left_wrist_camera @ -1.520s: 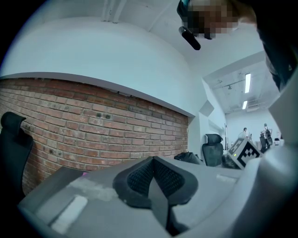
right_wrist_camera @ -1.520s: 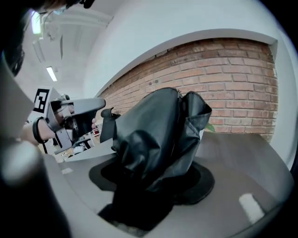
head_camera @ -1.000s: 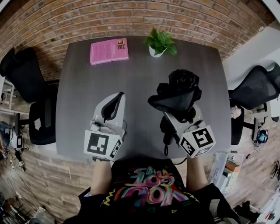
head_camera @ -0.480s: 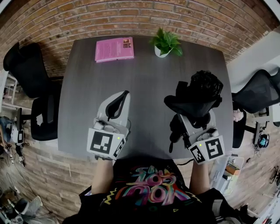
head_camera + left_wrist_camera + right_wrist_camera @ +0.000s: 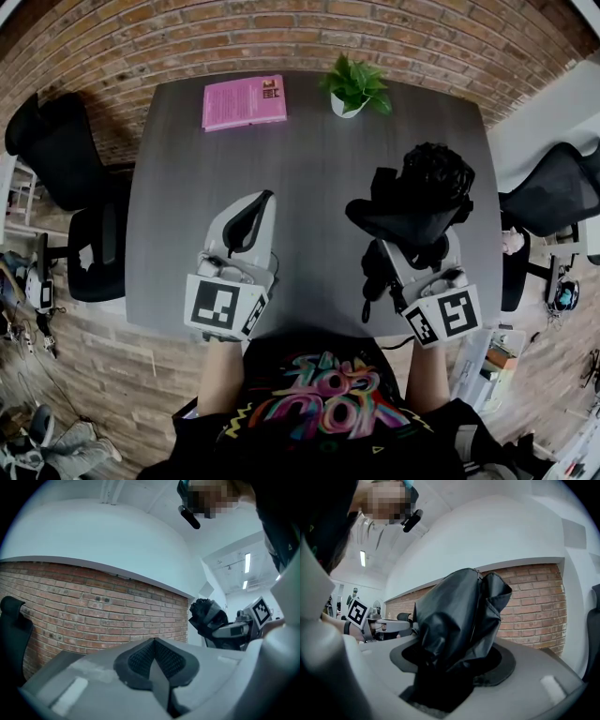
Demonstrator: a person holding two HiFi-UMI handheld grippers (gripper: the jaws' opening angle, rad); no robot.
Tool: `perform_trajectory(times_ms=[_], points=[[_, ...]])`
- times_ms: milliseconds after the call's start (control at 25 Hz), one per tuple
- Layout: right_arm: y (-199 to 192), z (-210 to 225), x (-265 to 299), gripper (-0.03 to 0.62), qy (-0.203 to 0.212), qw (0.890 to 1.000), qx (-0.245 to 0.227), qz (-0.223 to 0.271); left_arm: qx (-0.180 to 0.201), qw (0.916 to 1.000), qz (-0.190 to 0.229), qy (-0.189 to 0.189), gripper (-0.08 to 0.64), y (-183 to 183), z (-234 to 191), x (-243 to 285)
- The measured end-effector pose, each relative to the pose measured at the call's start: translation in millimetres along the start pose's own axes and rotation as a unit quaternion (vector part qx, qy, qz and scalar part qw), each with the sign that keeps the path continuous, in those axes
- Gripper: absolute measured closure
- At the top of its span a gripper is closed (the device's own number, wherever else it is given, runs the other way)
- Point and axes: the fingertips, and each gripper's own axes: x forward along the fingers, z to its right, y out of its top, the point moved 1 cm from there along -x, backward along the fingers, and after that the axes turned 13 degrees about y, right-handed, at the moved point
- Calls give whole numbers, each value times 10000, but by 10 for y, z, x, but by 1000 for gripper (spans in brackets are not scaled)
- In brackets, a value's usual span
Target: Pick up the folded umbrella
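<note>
The right gripper has its jaws spread fairly wide and clamped on the folded umbrella, a black, crumpled bundle. The fabric bulges out past the pads on both sides. Seen from the head, the umbrella sits over the table at about 4 o'clock from its middle, near the right edge. A dark part of it, with a thin strap, hangs down along the gripper's inner side. In the right gripper view the bundle fills the space between the jaws and rises in front of the brick wall.

The left gripper is at about 7 o'clock over the table, well apart from the umbrella. Its jaws are closed together, pad against pad, with nothing between them.

At the far side of the table a pink book lies flat at 11 o'clock. A small potted plant stands at 1 o'clock, near the book but not touching it. A black office chair stands off the table's 9 o'clock side and another chair off its 3 o'clock side. The person holding both grippers stands at 6 o'clock.
</note>
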Motion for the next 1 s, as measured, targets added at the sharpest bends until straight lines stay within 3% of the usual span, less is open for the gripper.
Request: perform_trajectory(times_ms=[1000], points=[[-94, -29, -89, 302, -231, 9996, 97, -136, -77, 9999, -84, 3, 558, -107, -104, -7]])
